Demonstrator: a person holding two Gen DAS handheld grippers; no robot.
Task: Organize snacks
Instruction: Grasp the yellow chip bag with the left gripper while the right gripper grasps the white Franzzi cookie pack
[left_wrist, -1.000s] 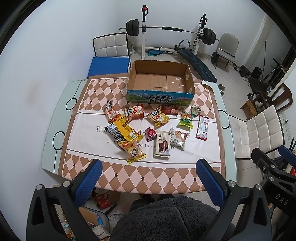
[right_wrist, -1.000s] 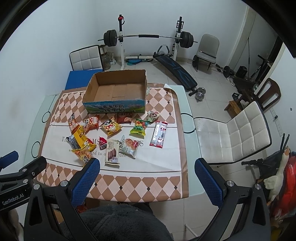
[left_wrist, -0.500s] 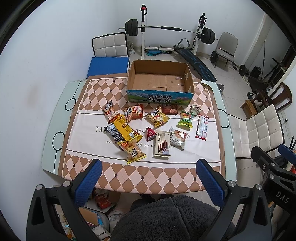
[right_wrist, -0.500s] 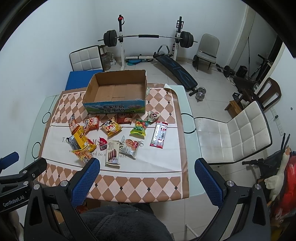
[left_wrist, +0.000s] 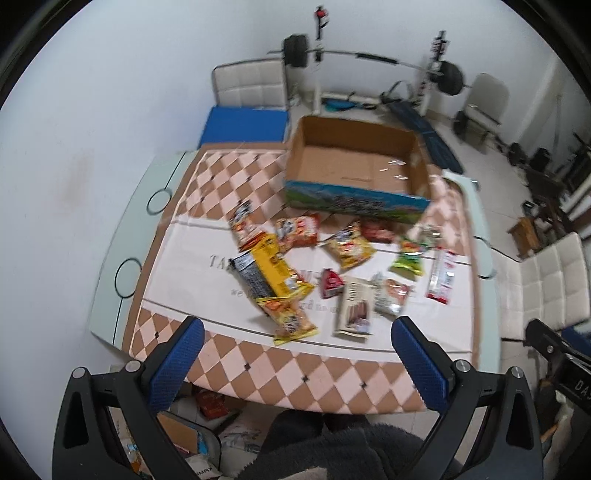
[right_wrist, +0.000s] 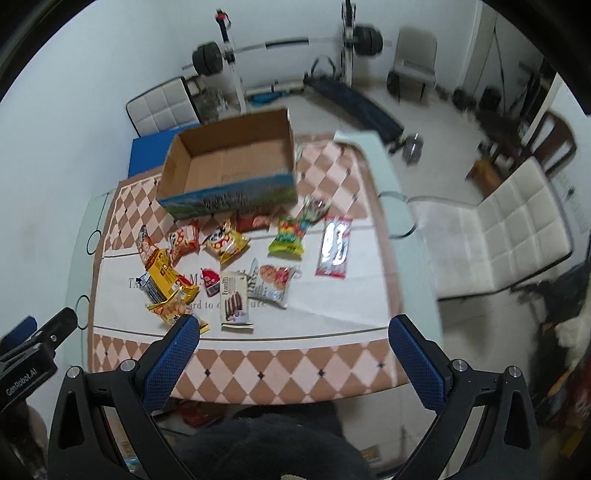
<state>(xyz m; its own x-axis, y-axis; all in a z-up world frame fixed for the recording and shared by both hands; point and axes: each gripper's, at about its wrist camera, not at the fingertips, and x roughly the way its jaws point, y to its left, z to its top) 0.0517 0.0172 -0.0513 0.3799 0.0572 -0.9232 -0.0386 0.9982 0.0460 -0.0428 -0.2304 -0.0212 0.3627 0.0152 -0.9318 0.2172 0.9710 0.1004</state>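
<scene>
Several snack packets lie loose on the white middle band of the table cloth: a yellow and black bag (left_wrist: 267, 271) at the left, a chocolate wafer packet (left_wrist: 355, 309) (right_wrist: 234, 298), a cookie packet (right_wrist: 273, 281), a green candy bag (right_wrist: 290, 236) and a long red and silver packet (left_wrist: 441, 275) (right_wrist: 334, 245) at the right. An empty open cardboard box (left_wrist: 356, 168) (right_wrist: 229, 171) stands behind them. My left gripper (left_wrist: 295, 360) is open and empty above the near table edge. My right gripper (right_wrist: 291, 356) is open and empty, also above the near edge.
The table (left_wrist: 122, 236) has a chequered cloth. White chairs stand at the right (right_wrist: 509, 221) and behind (left_wrist: 249, 83). A blue cushion (left_wrist: 243, 125) lies behind the table. A barbell rack (right_wrist: 288, 44) and bench stand by the far wall. Clutter lies under the table (left_wrist: 207, 424).
Both grippers have moved forward and down toward the table, so the snacks and box look larger. The views are tilted and blurred. Both stay open and empty.
</scene>
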